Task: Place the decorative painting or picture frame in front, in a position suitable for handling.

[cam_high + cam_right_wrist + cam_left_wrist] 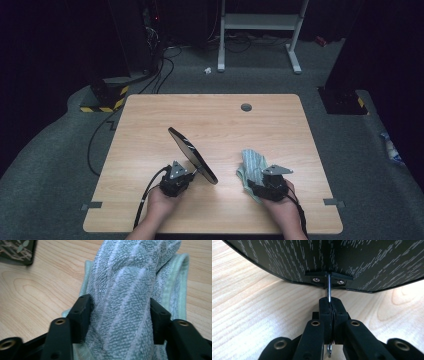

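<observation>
Light wooden table (150, 115) is the landmark. Round black mirror on a thin metal stem (192, 154) stands tilted over its near-middle, stem clamped in left gripper (186, 176) at its near side. Pale green striped terry towel (251, 165) lies right of mirror, bunched between jaws of right gripper (256, 186).

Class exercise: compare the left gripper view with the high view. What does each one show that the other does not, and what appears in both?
Left gripper view alone: the thin metal rod pinched between the closed jaws, and the bracket with two screws fixing it to the mirror's dark back.

High view alone: the right gripper clamping a green towel, both hands, the whole table and the floor beyond.

Both: the left gripper holding the oval mirror tilted above the wooden tabletop.
</observation>
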